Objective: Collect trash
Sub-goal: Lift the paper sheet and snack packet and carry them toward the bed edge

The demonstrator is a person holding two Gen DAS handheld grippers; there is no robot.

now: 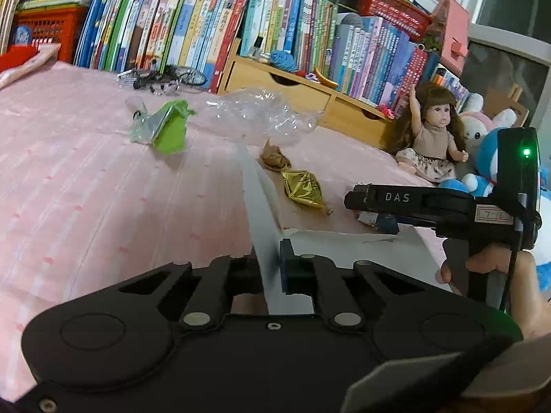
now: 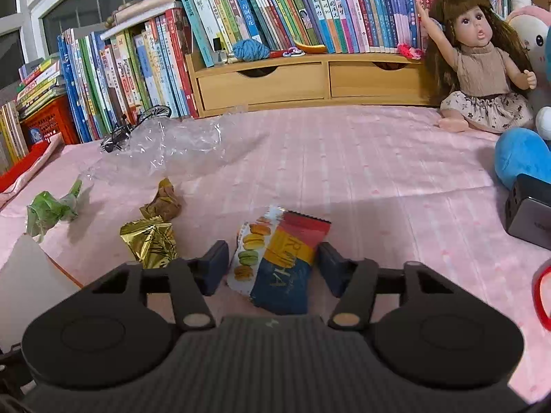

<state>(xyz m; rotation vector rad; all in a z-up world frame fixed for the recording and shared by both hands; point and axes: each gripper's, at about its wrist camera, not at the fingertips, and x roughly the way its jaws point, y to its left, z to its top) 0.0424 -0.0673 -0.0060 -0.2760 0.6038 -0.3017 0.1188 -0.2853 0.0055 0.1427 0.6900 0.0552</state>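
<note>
On the pink surface (image 2: 344, 158) we log 5 trash items uncollected: left claw (image 1: 275, 268) clamped on a white bag edge (image 1: 255, 206), right claw (image 2: 272, 268) apart around the macaron wrapper (image 2: 279, 261); gold wrapper (image 2: 149, 241), brown wrapper (image 2: 163, 203), green wrapper (image 2: 48, 210), clear plastic (image 2: 172, 148) remain.

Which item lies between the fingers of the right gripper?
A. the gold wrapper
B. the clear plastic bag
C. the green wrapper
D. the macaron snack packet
D: in the right wrist view the macaron snack packet lies between the two fingers of the right gripper, while the gold wrapper lies off to the left.
</note>
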